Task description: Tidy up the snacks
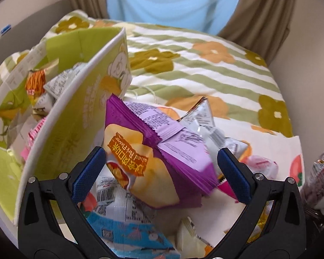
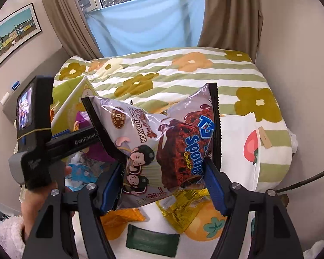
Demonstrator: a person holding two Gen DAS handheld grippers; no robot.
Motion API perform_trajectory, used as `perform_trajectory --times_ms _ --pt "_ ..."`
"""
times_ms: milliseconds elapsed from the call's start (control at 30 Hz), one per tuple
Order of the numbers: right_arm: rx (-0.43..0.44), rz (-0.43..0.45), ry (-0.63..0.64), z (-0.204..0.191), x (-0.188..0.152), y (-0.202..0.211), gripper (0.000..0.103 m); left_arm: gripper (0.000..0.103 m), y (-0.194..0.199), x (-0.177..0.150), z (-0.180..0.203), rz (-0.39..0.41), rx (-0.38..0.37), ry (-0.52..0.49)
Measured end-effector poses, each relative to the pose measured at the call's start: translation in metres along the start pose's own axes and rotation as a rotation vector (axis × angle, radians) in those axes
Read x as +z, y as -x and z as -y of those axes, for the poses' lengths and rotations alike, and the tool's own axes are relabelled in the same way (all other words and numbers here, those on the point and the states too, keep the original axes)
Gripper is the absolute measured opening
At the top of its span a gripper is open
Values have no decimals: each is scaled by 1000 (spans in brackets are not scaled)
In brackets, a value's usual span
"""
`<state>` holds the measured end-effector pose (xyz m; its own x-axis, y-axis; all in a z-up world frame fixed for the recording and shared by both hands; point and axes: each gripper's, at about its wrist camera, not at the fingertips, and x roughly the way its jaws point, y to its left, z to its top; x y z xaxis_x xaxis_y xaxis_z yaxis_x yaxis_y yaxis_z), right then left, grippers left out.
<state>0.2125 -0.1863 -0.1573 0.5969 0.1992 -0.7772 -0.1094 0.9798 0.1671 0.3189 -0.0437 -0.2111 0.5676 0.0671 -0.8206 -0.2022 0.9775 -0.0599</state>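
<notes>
Blue-padded right claw (image 2: 163, 184) clamps crinkly silver-and-brown chocolate sponge snack bag (image 2: 162, 140) across lower half; thin film bulges between pads, could slip or crush if squeezed harder. Left claw (image 1: 162, 172) gapes wide over purple-and-yellow foil snack packet (image 1: 153, 151); pads near sides, contact not evident. Packet lies on loose pile on flower-striped bed (image 1: 205, 69), beside green-and-white cardboard box (image 1: 75, 108) already holding snacks. Low claw risks snagging box wall.
</notes>
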Motion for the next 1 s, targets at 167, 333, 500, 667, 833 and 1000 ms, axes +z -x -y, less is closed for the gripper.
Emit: perform_trajectory --times_ms 167,333,500,667,833,1000 --pt "21 -14 -13 7 1 -12 67 103 -9 2 0 -13 34 -16" --pt "35 -26 -6 9 2 -19 67 90 -16 -2 0 -49 16 -39" --pt "44 -26 -9 12 1 -22 67 56 -18 -6 -9 -76 -12 -36" --pt "50 -22 -10 12 1 -22 67 50 -5 -5 -6 -46 -26 -67" --pt "51 -6 -7 9 2 -16 67 48 24 -2 0 18 -34 -114" --pt "55 28 9 1 6 -2 67 46 61 5 -7 72 -68 -108"
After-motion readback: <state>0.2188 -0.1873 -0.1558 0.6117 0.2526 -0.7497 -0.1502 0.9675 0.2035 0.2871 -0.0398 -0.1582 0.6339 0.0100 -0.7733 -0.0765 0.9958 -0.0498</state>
